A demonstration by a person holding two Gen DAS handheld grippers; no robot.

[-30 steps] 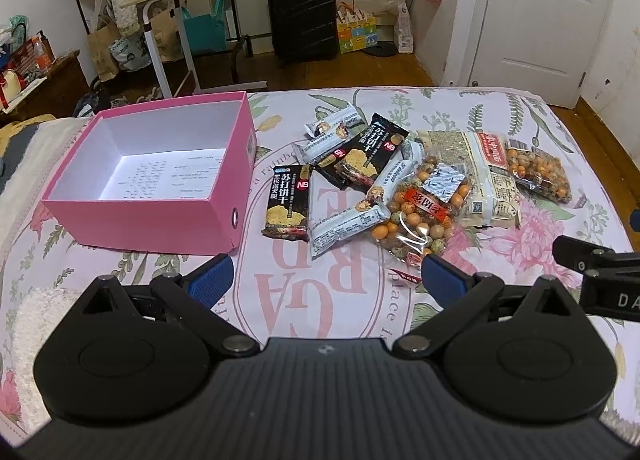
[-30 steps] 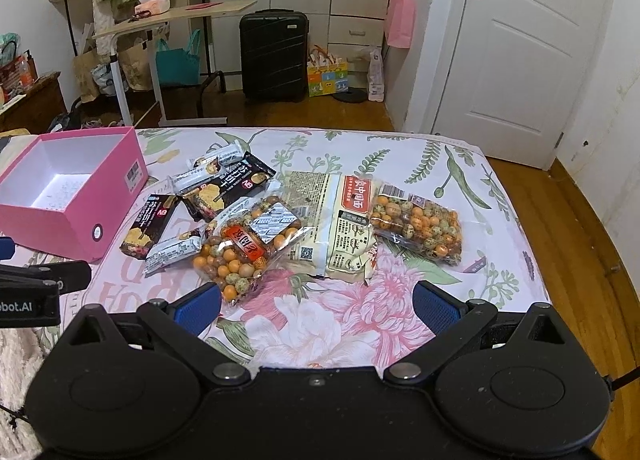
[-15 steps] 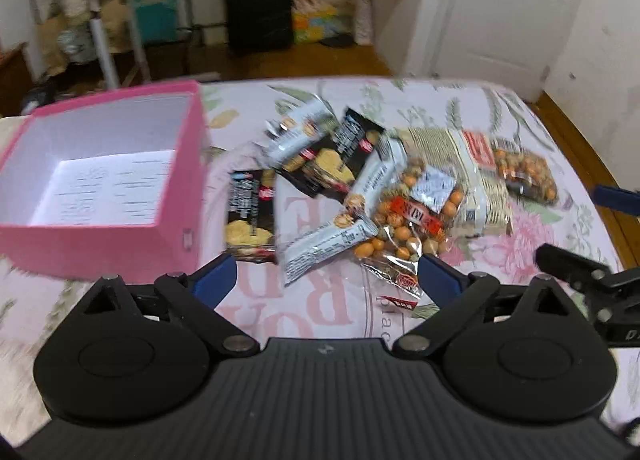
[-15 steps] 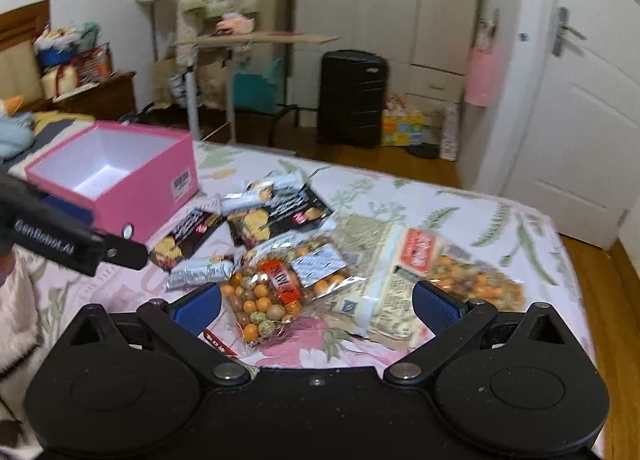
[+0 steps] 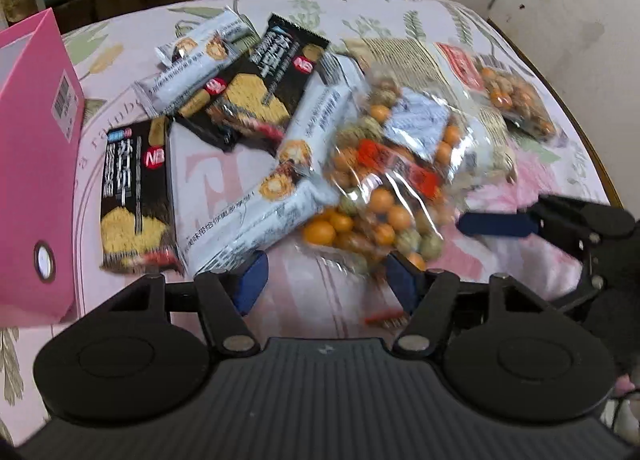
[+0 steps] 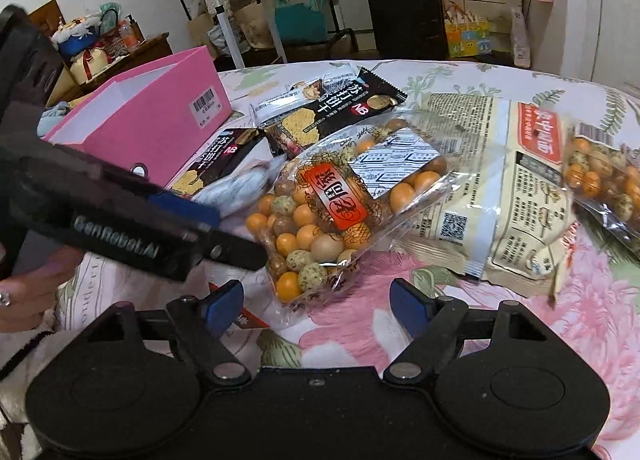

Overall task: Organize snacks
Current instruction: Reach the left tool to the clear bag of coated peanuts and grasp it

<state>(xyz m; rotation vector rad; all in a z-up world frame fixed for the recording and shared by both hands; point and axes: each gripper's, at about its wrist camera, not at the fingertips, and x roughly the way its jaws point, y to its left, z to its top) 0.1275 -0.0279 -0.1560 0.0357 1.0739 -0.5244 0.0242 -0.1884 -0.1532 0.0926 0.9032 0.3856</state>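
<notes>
Snacks lie heaped on the flowered bedspread. My left gripper hovers low, jaws closing, with the end of a silver-white biscuit bar by its left pad and a clear bag of coated peanuts by its right; the pads press on nothing. My right gripper is also closing, with the near corner of that peanut bag between its fingers, untouched. Black cracker packs lie toward the pink box.
A cream noodle packet and a second peanut bag lie to the right. The left gripper's fingers cross the right wrist view, with a hand behind. A folding table, a black suitcase and a door stand beyond the bed.
Both grippers have dropped and tilted down onto the snack pile, and their jaws have narrowed. The left gripper has come in close beside the right one.
</notes>
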